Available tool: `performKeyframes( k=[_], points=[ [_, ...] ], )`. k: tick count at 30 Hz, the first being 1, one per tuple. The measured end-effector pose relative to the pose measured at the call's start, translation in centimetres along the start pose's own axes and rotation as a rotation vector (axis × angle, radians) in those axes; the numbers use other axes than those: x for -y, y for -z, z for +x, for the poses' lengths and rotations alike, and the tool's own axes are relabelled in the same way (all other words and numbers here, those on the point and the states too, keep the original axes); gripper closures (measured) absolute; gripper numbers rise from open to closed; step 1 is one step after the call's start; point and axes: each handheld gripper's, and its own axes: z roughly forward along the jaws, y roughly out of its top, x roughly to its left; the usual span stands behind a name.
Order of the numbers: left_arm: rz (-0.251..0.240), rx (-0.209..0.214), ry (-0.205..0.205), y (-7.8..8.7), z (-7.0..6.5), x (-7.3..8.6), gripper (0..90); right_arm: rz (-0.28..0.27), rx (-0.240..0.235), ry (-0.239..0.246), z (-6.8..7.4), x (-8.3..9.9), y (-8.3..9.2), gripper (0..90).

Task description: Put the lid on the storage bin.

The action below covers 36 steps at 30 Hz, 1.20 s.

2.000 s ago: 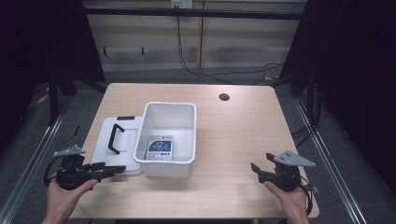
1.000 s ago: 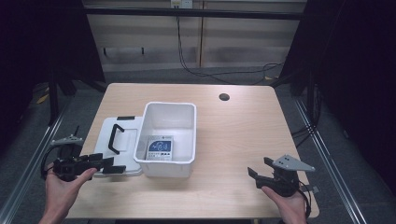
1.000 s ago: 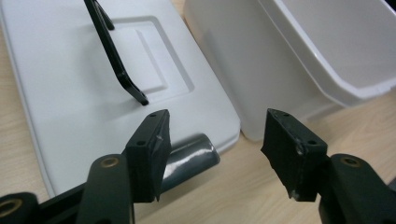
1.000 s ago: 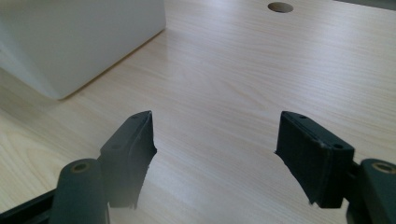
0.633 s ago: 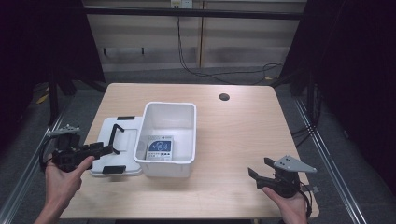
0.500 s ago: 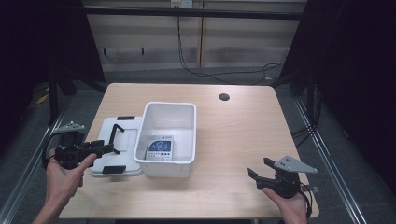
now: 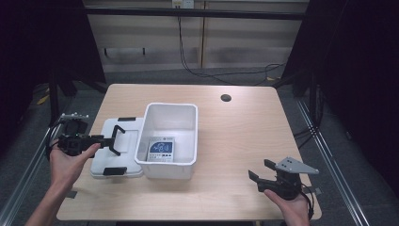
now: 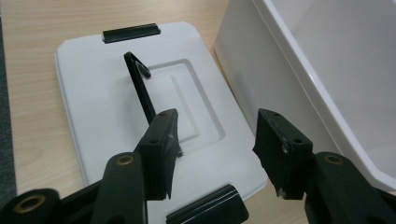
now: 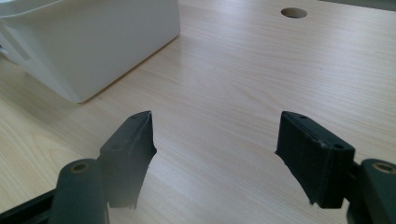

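A white bin [image 7: 171, 105] stands mid-table with a blue and white packet [image 7: 160, 148] flat on its bottom. Its white lid [image 7: 123, 127] lies flat on the table against the bin's left side, black handle [image 7: 116, 133] raised. My left gripper [image 7: 110, 140] hovers over the lid, open. In the left gripper view the handle [image 8: 140, 88] runs down behind the left jaw of the gripper [image 8: 217, 123]. Its jaws have just been opening, with nothing pinched between them, just the lid [image 8: 93, 93] below. My right gripper [image 7: 258, 169] rests open at the front right.
Black clips [image 8: 130, 32] sit on the lid's short ends. The bin's wall [image 8: 289, 70] rises just right of the left jaws. A round cable hole [image 7: 226, 98] lies at the table's far right. Bare wood [image 9: 224, 70] lies ahead of the right gripper [image 9: 215, 126], the bin [image 9: 93, 42] far left.
My left hand has moved from the table's front left corner up and over the lid, its jaws now at the handle. The right gripper has stayed put.
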Motion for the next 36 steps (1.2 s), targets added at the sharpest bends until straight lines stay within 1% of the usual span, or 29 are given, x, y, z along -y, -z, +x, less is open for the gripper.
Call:
performKeyframes(
  k=[3,5,6,8,9,11,13,14,16,17,18,19,21,23,25,27,30,32,33,35,36],
  points=[
    [0.011,0.002,-0.005,0.0,0.2,-0.5,50.7,-0.002,-0.003,0.001,0.0,0.0,0.0,27.2],
    [0.032,-0.015,-0.040,-0.1,0.2,-0.9,51.8,-0.002,-0.002,-0.001,0.0,0.0,0.0,27.2],
    [0.053,-0.011,-0.041,-0.1,0.2,-1.1,52.1,-0.001,-0.004,-0.001,0.0,0.0,0.0,27.2],
    [0.072,-0.010,-0.049,-0.2,0.2,-1.4,53.3,-0.001,-0.007,-0.001,0.0,0.0,-0.1,27.2],
    [0.072,-0.010,-0.049,-0.2,0.2,-1.4,53.3,-0.001,-0.007,-0.001,0.0,0.0,-0.1,27.2],
    [0.078,-0.015,-0.039,-0.3,0.3,-1.6,53.1,0.005,-0.008,-0.003,0.1,0.0,-0.1,27.2],
    [0.088,-0.029,-0.036,-0.5,0.5,-1.8,52.5,0.007,-0.008,0.001,0.1,0.0,-0.1,27.2],
    [0.079,-0.036,-0.011,-0.6,0.6,-1.9,51.7,0.008,-0.009,0.005,0.1,0.0,-0.1,27.2],
    [0.110,-0.040,-0.018,-0.7,1.0,-2.2,51.8,0.015,-0.013,0.004,0.1,0.0,-0.2,27.1],
    [0.110,-0.040,-0.018,-0.7,1.0,-2.2,52.3,0.015,-0.013,0.004,0.1,0.0,-0.2,27.1],
    [0.122,-0.042,-0.017,-0.8,1.1,-2.4,52.3,0.016,-0.014,0.004,0.1,0.0,-0.2,27.0],
    [0.128,-0.050,-0.020,-0.9,1.1,-2.4,53.5,0.016,-0.015,0.004,0.1,0.0,-0.2,26.9],
    [0.144,-0.065,-0.009,-1.2,1.2,-2.6,54.5,0.019,-0.017,0.003,0.1,0.0,-0.2,26.9],
    [0.152,-0.082,-0.008,-1.3,1.4,-2.8,55.3,0.023,-0.017,0.007,0.1,0.0,-0.3,26.9],
    [0.182,-0.088,-0.006,-1.6,1.6,-3.0,56.2,0.025,-0.017,0.010,0.2,0.0,-0.3,26.7],
    [0.196,-0.103,0.008,-2.1,2.0,-3.3,57.2,0.027,-0.016,0.010,0.2,0.0,-0.4,26.7],
    [0.208,-0.105,0.026,-2.7,2.5,-3.5,57.3,0.033,-0.019,0.006,0.2,0.0,-0.4,26.8],
    [0.224,-0.108,0.050,-3.2,2.8,-3.8,57.9,0.036,-0.020,0.010,0.2,0.1,-0.4,26.9],
    [0.235,-0.117,0.051,-3.5,3.0,-4.0,58.4,0.039,-0.019,0.010,0.2,0.1,-0.5,27.1],
    [0.238,-0.122,0.057,-3.8,3.0,-4.2,60.8,0.050,-0.017,0.010,0.3,0.1,-0.5,27.1],
    [0.255,-0.121,0.059,-4.0,3.1,-4.4,60.8,0.050,-0.017,0.010,0.3,0.1,-0.5,27.1]
  ],
)
